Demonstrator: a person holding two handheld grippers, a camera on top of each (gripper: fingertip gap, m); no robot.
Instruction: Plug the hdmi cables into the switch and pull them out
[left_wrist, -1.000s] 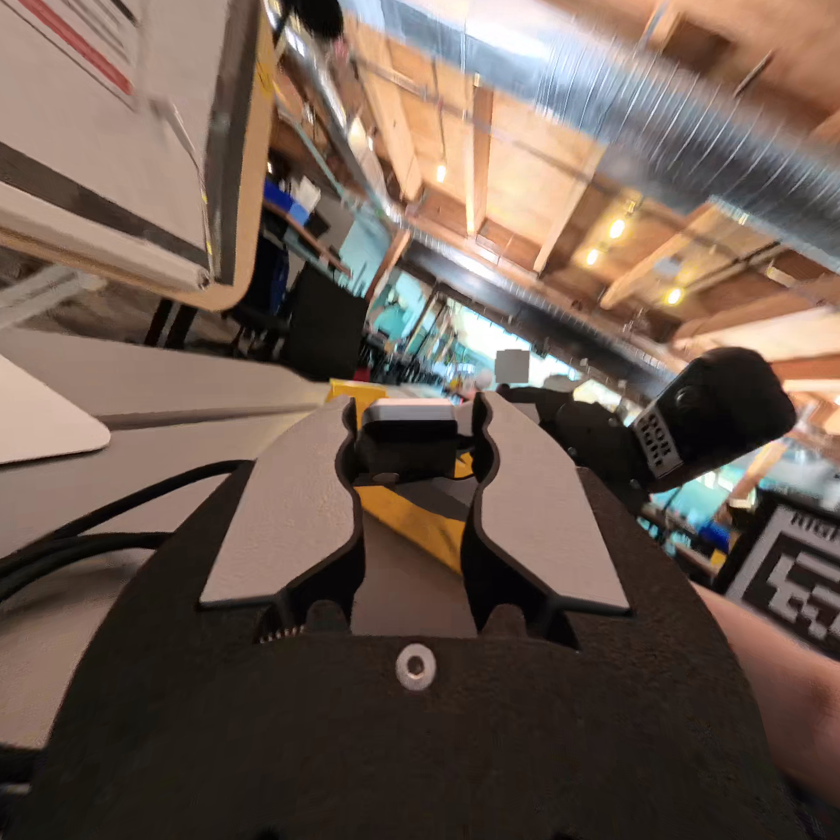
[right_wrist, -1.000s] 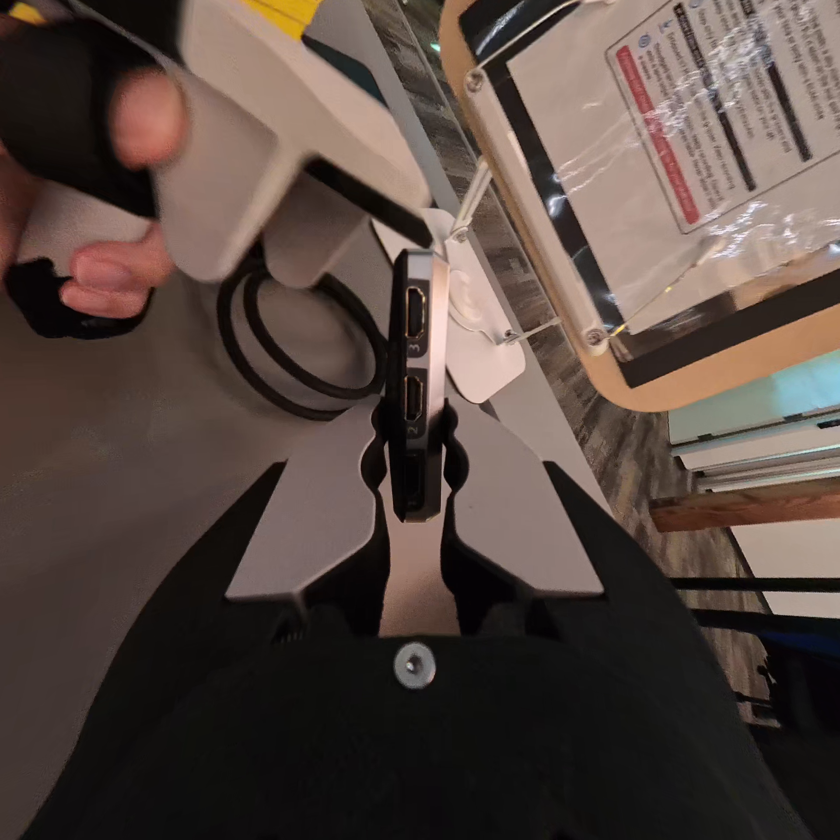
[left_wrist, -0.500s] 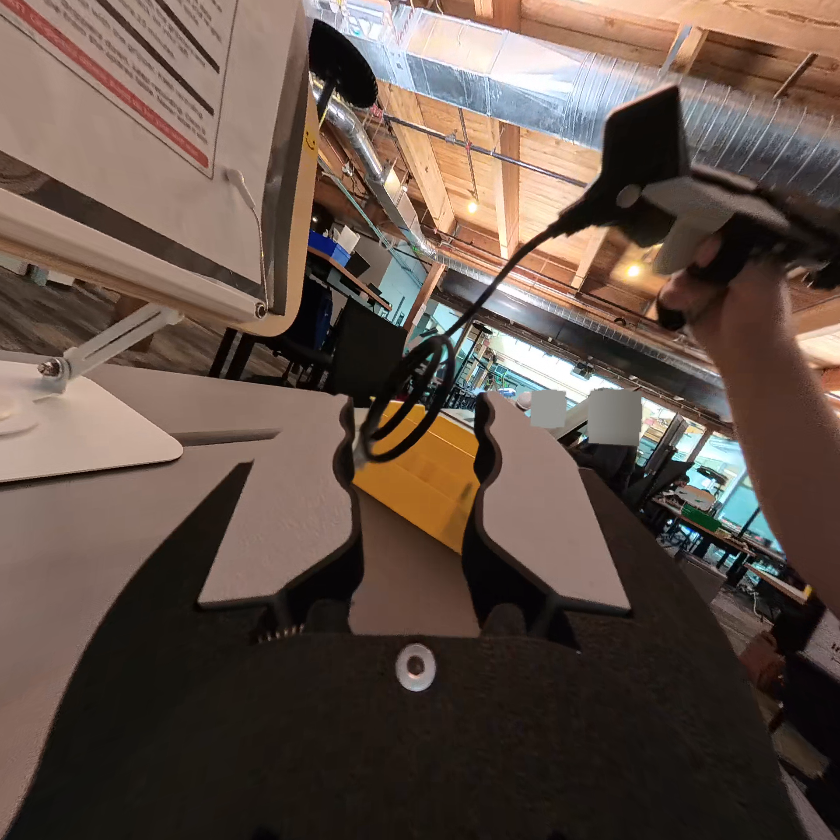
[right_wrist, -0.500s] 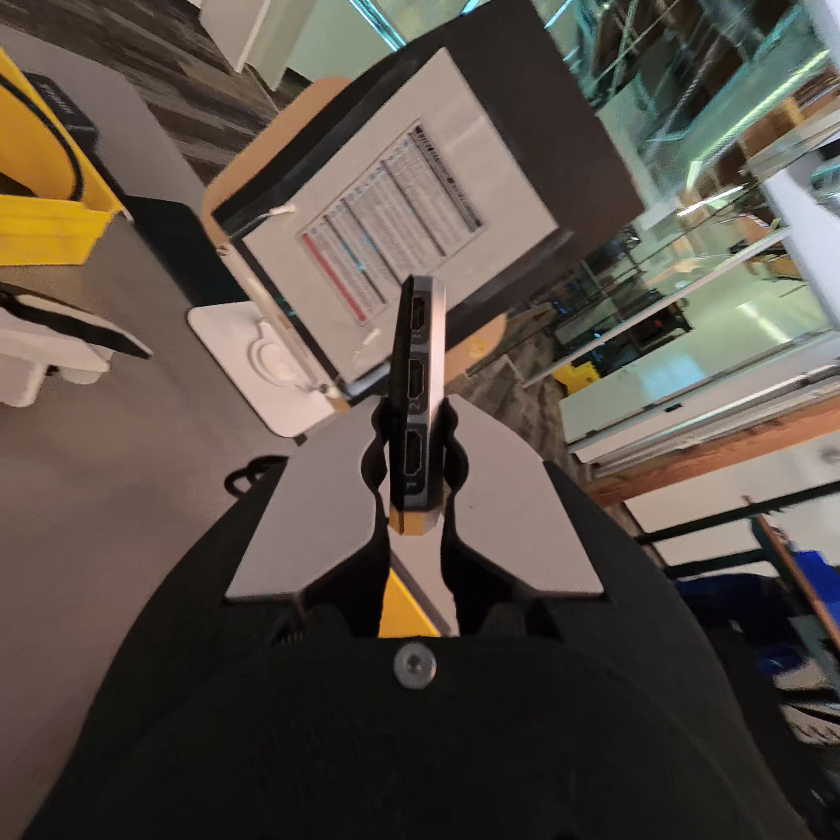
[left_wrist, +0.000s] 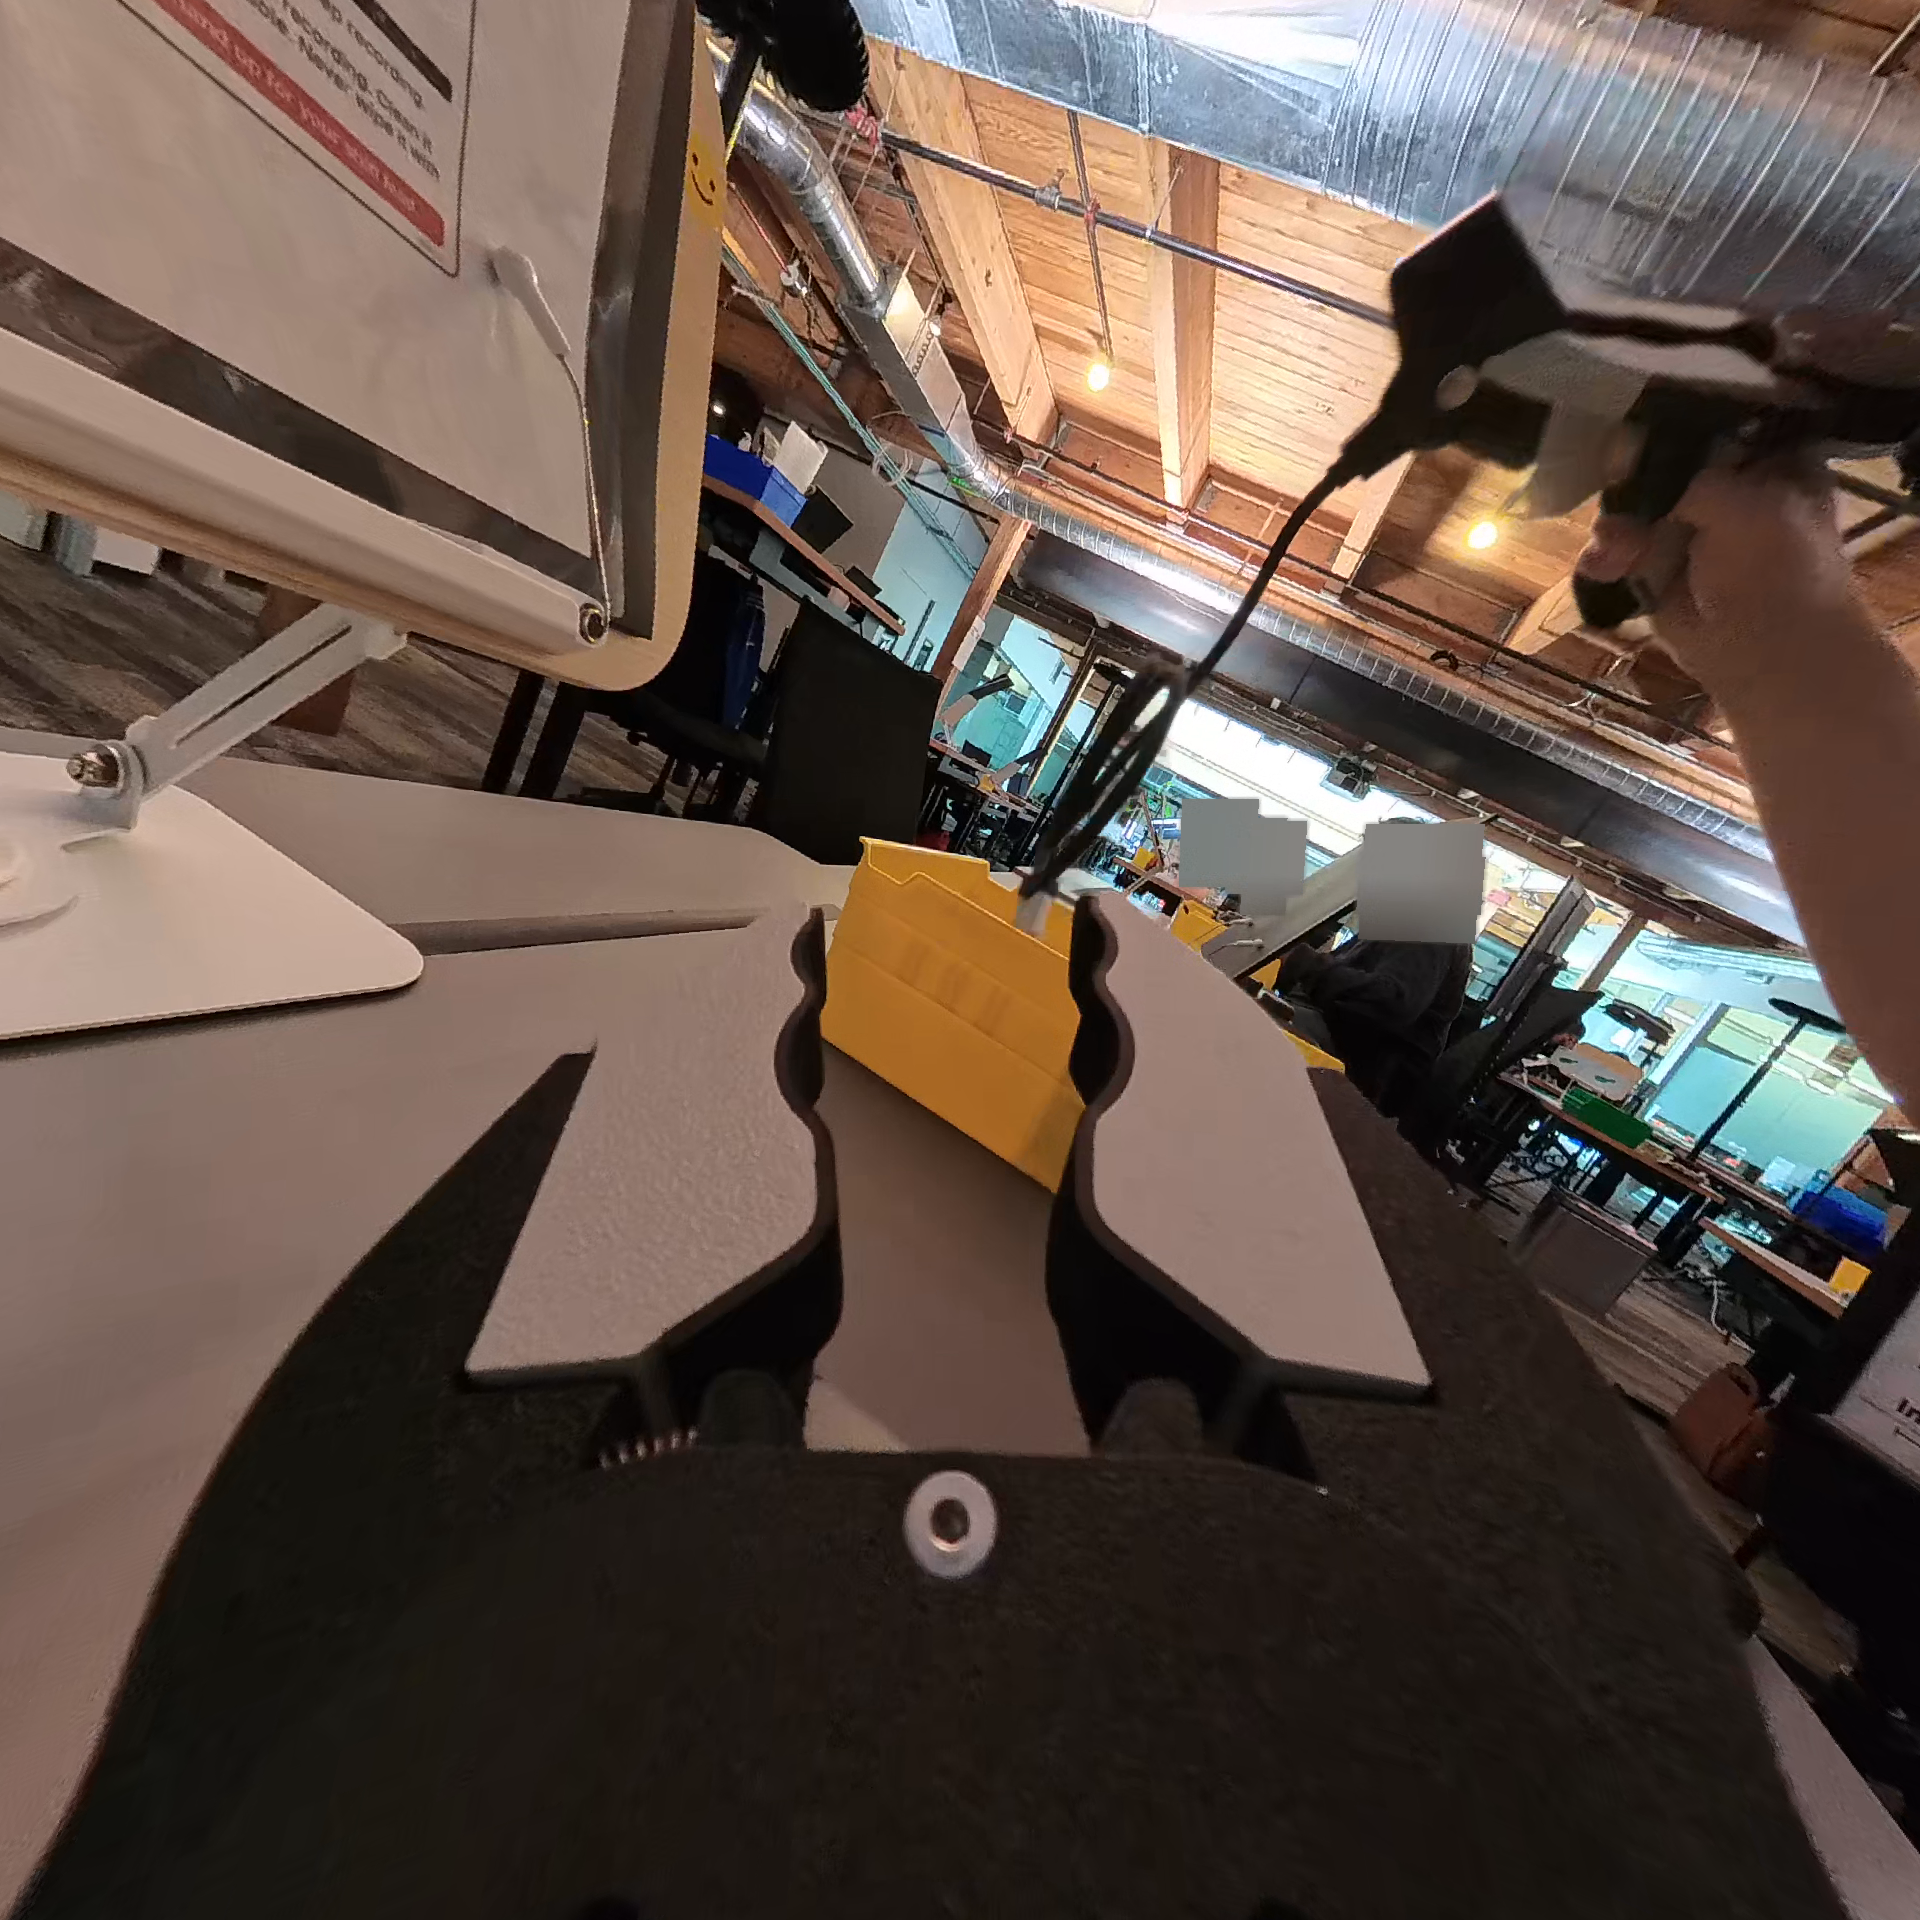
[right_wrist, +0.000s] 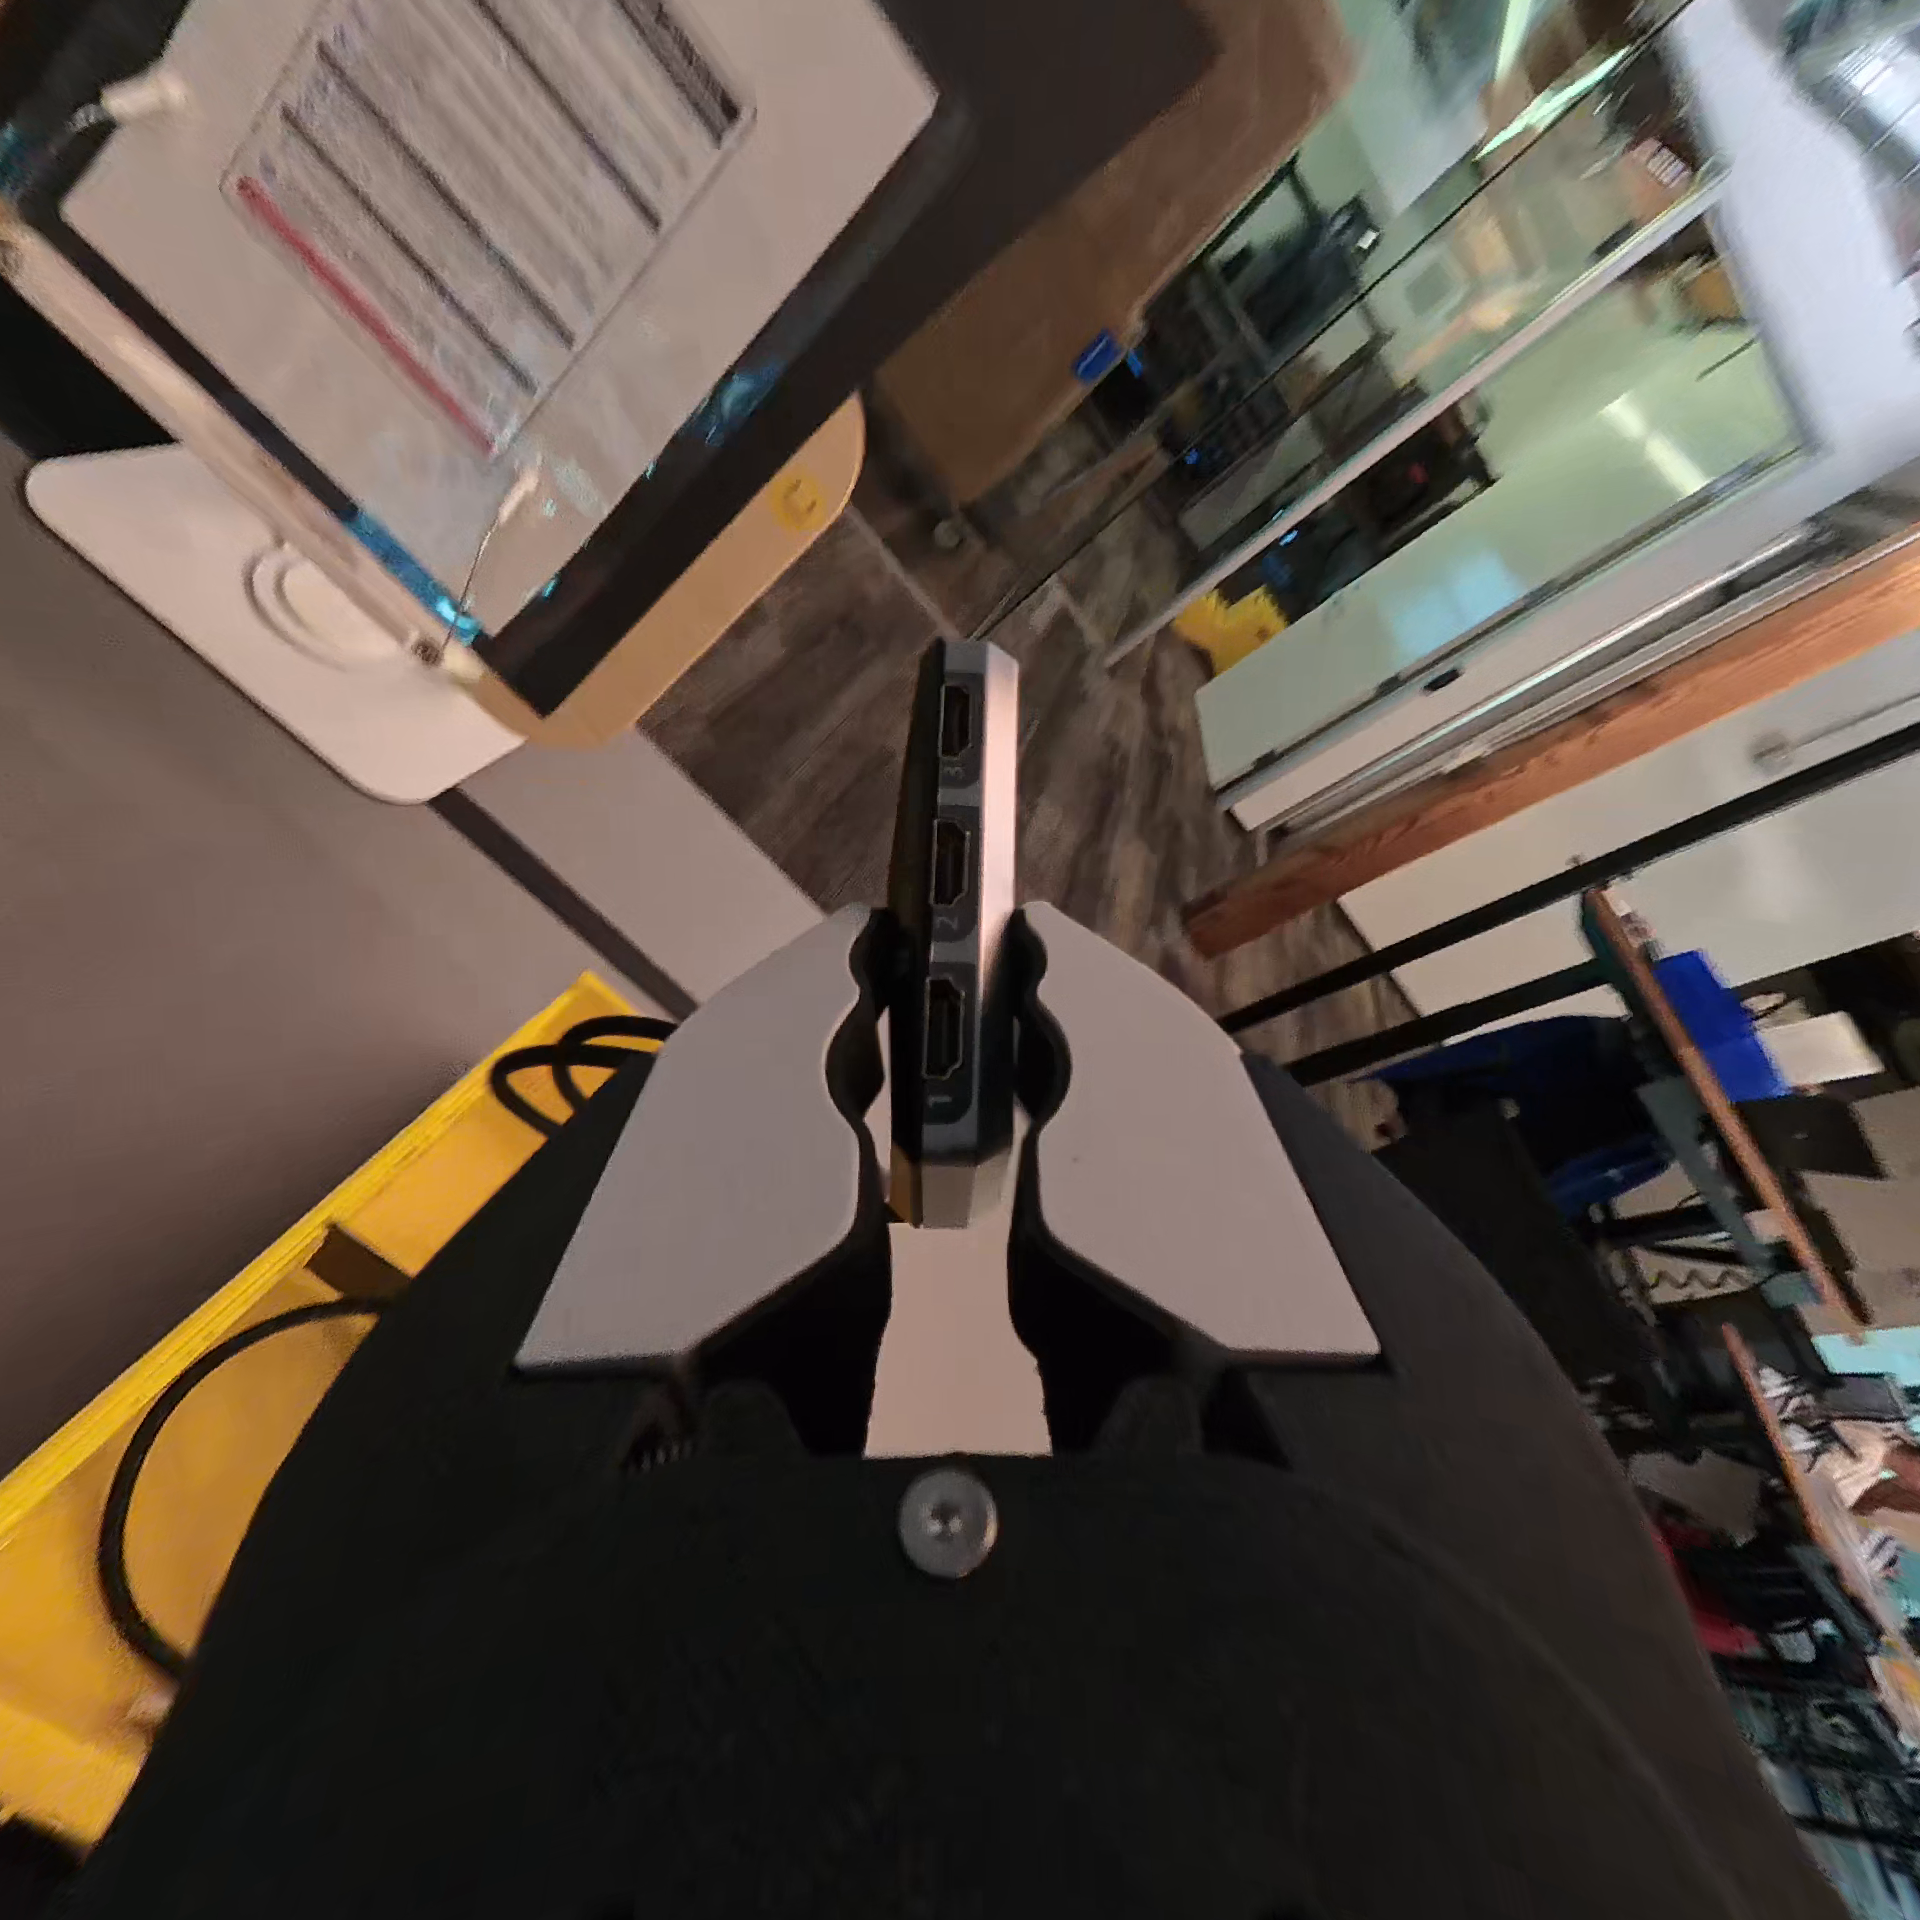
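My right gripper (right_wrist: 945, 935) is shut on the HDMI switch (right_wrist: 956, 790), a slim dark and silver box held on edge with three empty ports facing the camera. In the left wrist view the switch (left_wrist: 1465, 301) is high at the upper right. Its black cable (left_wrist: 1247, 613) hangs in a loop, and the plug end (left_wrist: 1034, 914) is at the rim of the yellow bin (left_wrist: 935, 1018). Black HDMI cables (right_wrist: 135, 1507) lie coiled in the bin (right_wrist: 343, 1226). My left gripper (left_wrist: 945, 935) is open and empty, low over the grey table (left_wrist: 208, 1195), pointing at the bin.
A sign board (left_wrist: 312, 312) on a white stand with a flat base (left_wrist: 187, 935) stands at the table's left. It also shows in the right wrist view (right_wrist: 468, 260). A person's hand and forearm (left_wrist: 1787, 727) hold the right gripper. Workbenches and seated people are far behind. Across from one pair of fingers to the other is roughly 35 centimeters.
The right gripper has lifted the switch off the table and carried it up over the yellow bin, its cable trailing down. The left gripper has stayed open and low, turning slightly toward the bin.
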